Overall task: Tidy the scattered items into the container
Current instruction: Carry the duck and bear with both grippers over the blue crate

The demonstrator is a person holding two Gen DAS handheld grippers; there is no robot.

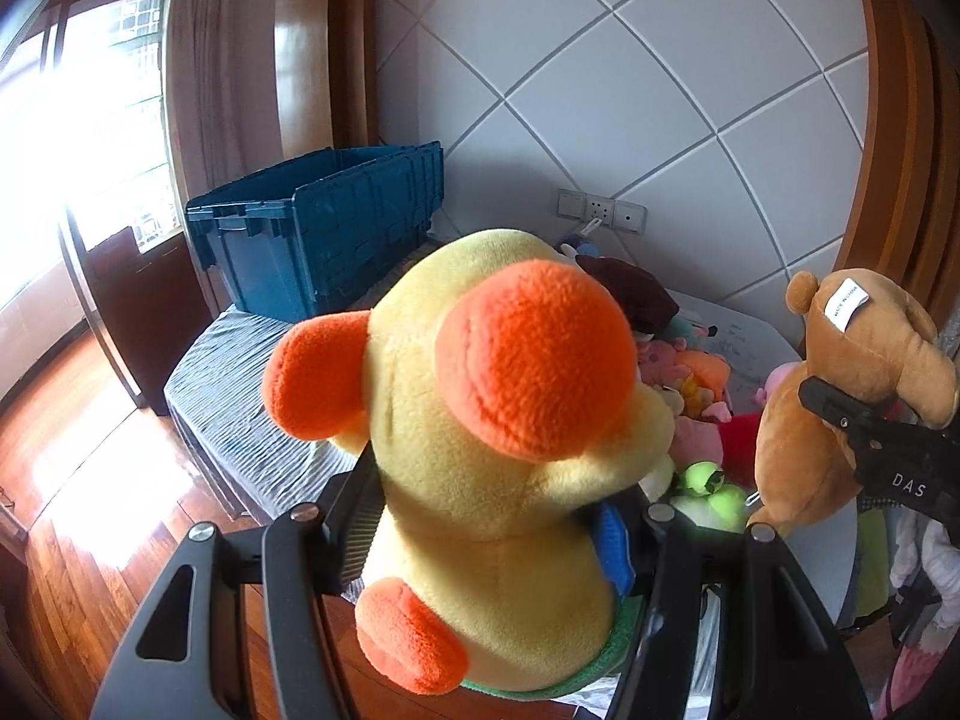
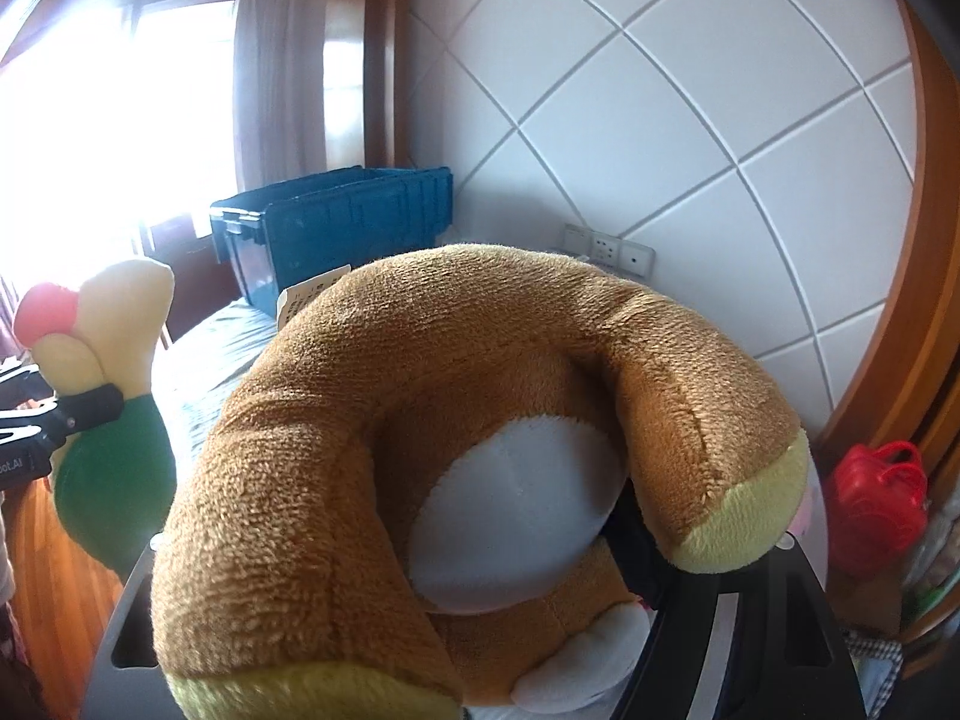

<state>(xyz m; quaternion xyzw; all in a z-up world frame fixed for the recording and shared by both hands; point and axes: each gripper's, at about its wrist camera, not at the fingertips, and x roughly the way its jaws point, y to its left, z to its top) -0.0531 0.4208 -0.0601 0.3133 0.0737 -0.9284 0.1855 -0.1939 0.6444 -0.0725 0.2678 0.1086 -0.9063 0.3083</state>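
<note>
Yellow plush, a duck [image 1: 498,432] with orange feet, is clamped in the left gripper [image 1: 498,516]; the right gripper [image 2: 420,594] grips a brown teddy bear [image 2: 480,420]. Beyond them more soft toys [image 1: 690,372] lie heaped on the bed [image 1: 240,384]. At its far end stands the blue crate [image 1: 324,228], lid open, its inside hidden.

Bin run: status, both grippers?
Left gripper shut on duck. Right gripper shut on bear. Both held short of blue bin. More plush piled on the bed, path clear.
</note>
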